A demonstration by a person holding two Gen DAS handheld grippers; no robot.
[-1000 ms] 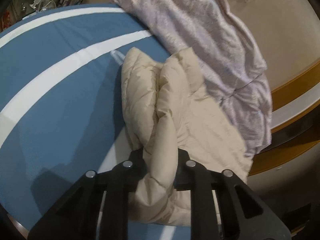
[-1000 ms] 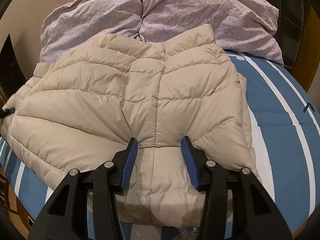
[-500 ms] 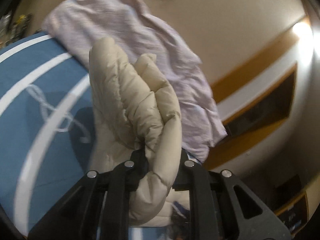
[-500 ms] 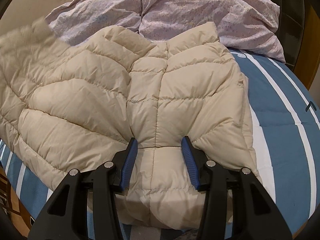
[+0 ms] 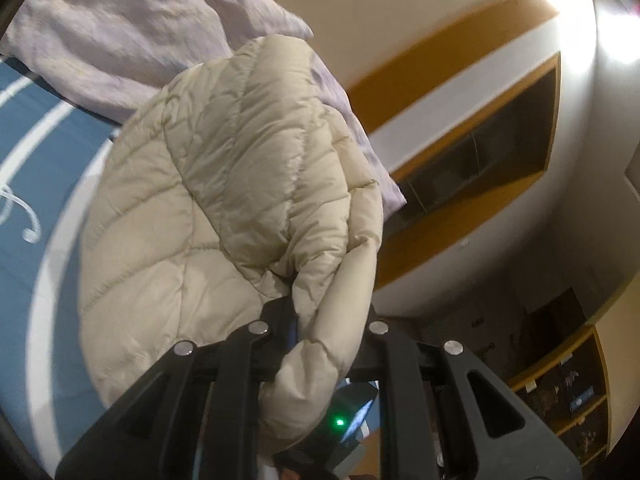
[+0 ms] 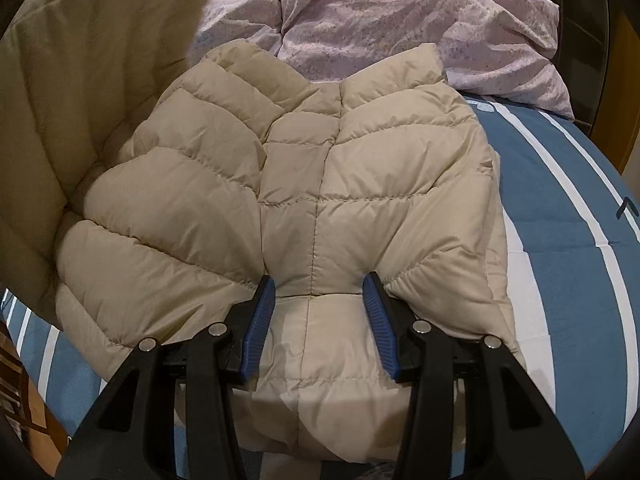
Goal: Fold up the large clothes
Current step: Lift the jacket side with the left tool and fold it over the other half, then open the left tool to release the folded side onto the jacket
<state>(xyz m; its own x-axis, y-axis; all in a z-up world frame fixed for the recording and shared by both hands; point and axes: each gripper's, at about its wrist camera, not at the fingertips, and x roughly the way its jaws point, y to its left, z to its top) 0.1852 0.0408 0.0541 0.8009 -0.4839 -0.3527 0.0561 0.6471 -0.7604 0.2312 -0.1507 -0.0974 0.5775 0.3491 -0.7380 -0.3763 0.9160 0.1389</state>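
A beige quilted puffer jacket (image 6: 360, 184) lies spread on the blue bed. My right gripper (image 6: 318, 284) holds it near its front hem, with a padded ridge squeezed between the blue pads (image 6: 260, 320). My left gripper (image 5: 324, 312) is shut on a fold of the jacket's (image 5: 240, 160) edge and holds it up off the bed. The lifted side hangs as a tall flap (image 6: 80, 80) at the left of the right wrist view. The left fingertips are buried in the fabric.
The bed sheet (image 6: 560, 280) is blue with white stripes. A lilac duvet (image 6: 400, 12) is bunched at the head of the bed, behind the jacket. Past the bed's side are a wood-trimmed wall niche (image 5: 480, 160) and low shelves (image 5: 560, 392).
The left gripper has risen and swung over with its fold, so the jacket's left side has lifted off the bed and stands as a flap. The right gripper has stayed still.
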